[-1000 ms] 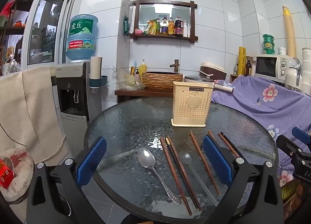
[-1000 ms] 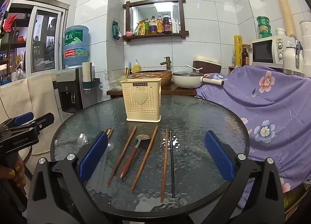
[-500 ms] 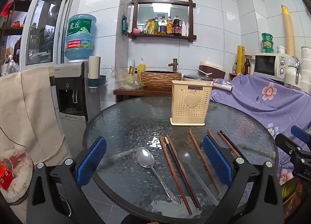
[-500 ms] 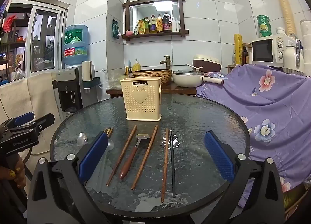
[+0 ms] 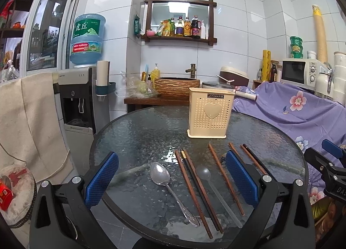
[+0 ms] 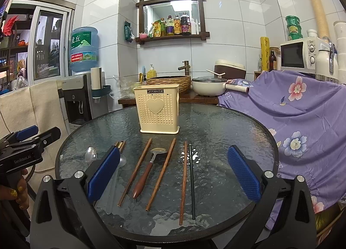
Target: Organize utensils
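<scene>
A cream utensil holder [image 5: 210, 114] [image 6: 157, 108] stands upright on the round glass table [image 5: 138, 138] [image 6: 227, 132]. In front of it lie a metal spoon [image 5: 164, 182], a clear plastic spoon [image 5: 210, 186], a wooden-handled spoon [image 6: 149, 169] and several brown and black chopsticks [image 5: 192, 186] [image 6: 185, 175]. My left gripper [image 5: 173, 179] is open and empty, hovering over the metal spoon and chopsticks at the near edge. My right gripper [image 6: 173, 175] is open and empty above the wooden-handled spoon and chopsticks.
A water dispenser [image 5: 80, 97] stands left of the table, beside a towel-draped chair [image 5: 30, 119]. A purple floral cloth [image 6: 298, 114] covers furniture at right, with a microwave [image 6: 300, 54] behind. A wooden counter with basin [image 6: 170, 82] and pot [image 6: 207, 86] is beyond the table.
Both grippers have shifted only slightly; the views have crept a little. Nothing has been taken hold of or moved on the table.
</scene>
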`<action>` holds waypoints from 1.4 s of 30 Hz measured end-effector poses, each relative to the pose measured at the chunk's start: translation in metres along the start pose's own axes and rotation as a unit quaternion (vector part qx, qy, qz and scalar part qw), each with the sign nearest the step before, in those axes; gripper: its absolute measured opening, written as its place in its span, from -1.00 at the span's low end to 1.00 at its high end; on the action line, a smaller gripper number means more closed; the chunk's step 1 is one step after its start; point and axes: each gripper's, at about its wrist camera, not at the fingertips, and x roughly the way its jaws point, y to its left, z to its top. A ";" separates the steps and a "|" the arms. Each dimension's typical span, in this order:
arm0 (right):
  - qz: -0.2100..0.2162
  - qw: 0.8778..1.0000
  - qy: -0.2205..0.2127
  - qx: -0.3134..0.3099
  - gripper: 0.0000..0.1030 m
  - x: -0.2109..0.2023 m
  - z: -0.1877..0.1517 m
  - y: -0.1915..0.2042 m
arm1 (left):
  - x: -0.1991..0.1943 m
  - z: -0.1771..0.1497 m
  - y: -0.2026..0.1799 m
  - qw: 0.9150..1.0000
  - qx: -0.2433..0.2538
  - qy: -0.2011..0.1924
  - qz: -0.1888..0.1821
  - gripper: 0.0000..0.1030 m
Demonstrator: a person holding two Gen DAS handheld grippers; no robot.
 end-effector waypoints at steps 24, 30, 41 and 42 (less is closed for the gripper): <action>-0.001 1.000 0.002 0.000 0.91 0.005 -0.002 0.001 | 0.001 -0.001 -0.002 1.000 0.001 0.001 0.000 0.88; -0.001 1.000 0.002 0.001 0.91 0.006 -0.003 0.001 | 0.001 -0.001 -0.002 1.000 0.001 0.001 0.000 0.88; 0.000 1.000 0.003 0.001 0.91 0.005 -0.002 0.001 | 0.001 -0.001 -0.002 1.000 0.002 0.002 0.000 0.88; -0.001 1.000 0.002 0.001 0.91 0.005 -0.002 0.001 | 0.001 -0.001 -0.003 1.000 0.002 0.002 0.000 0.88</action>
